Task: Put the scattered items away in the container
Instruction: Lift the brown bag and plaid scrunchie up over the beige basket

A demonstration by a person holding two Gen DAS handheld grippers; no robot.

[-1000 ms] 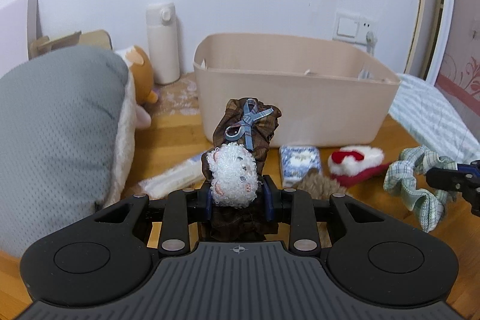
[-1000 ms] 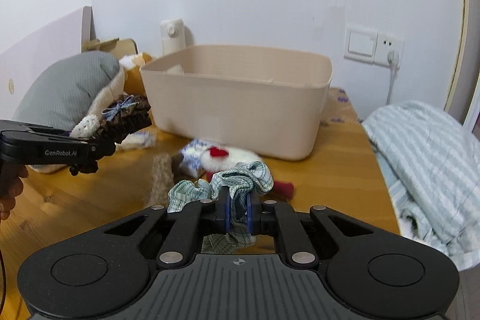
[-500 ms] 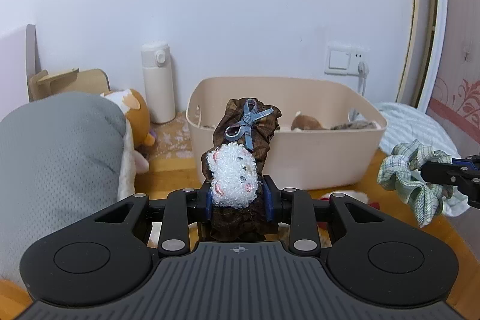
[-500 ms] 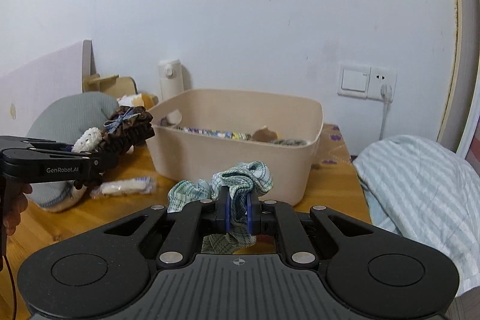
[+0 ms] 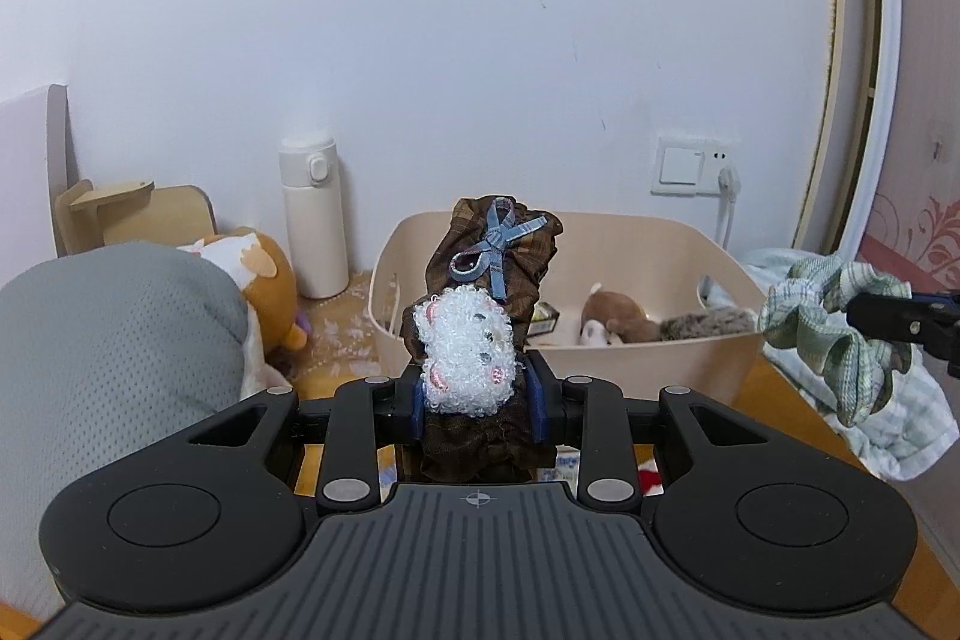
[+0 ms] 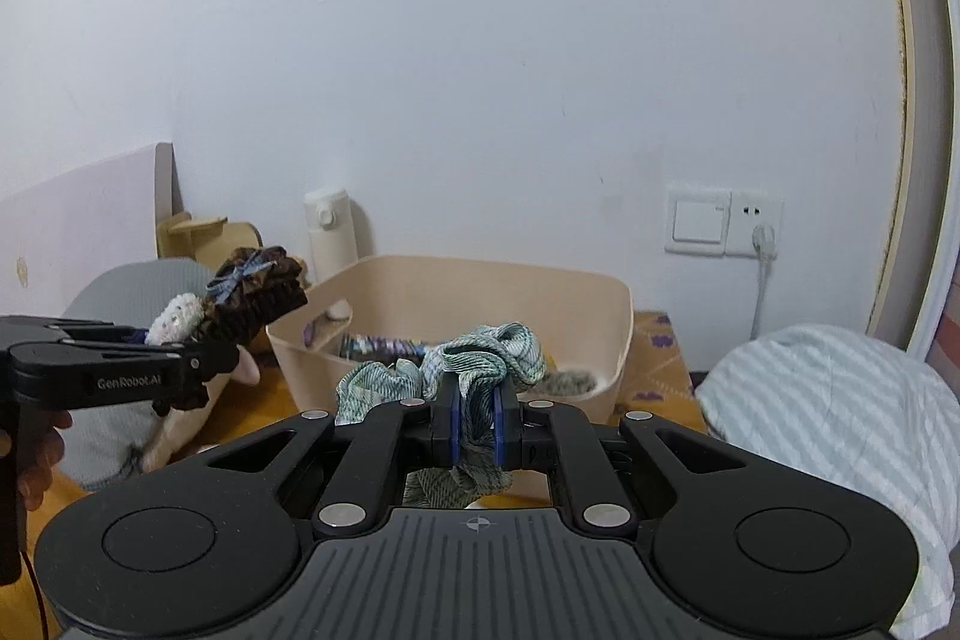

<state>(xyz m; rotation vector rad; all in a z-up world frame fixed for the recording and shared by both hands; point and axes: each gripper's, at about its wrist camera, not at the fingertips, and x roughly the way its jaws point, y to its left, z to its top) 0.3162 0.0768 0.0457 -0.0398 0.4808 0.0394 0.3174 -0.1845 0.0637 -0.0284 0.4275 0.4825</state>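
The container (image 5: pixel 648 358), a beige tub, stands on the wooden counter (image 6: pixel 246 418) against the wall, with a small brown plush toy (image 5: pixel 618 319) and a few other items already lying inside it. The left gripper (image 5: pixel 478 400) hangs in front of the container's near-left corner, its fingers pinched on a brown scrunchie (image 5: pixel 498 274) with a blue bow and a white fuzzy charm. The right gripper (image 6: pixel 477 427) is raised before the container's near wall, fingers clamped on a green checked scrunchie (image 6: pixel 474 361).
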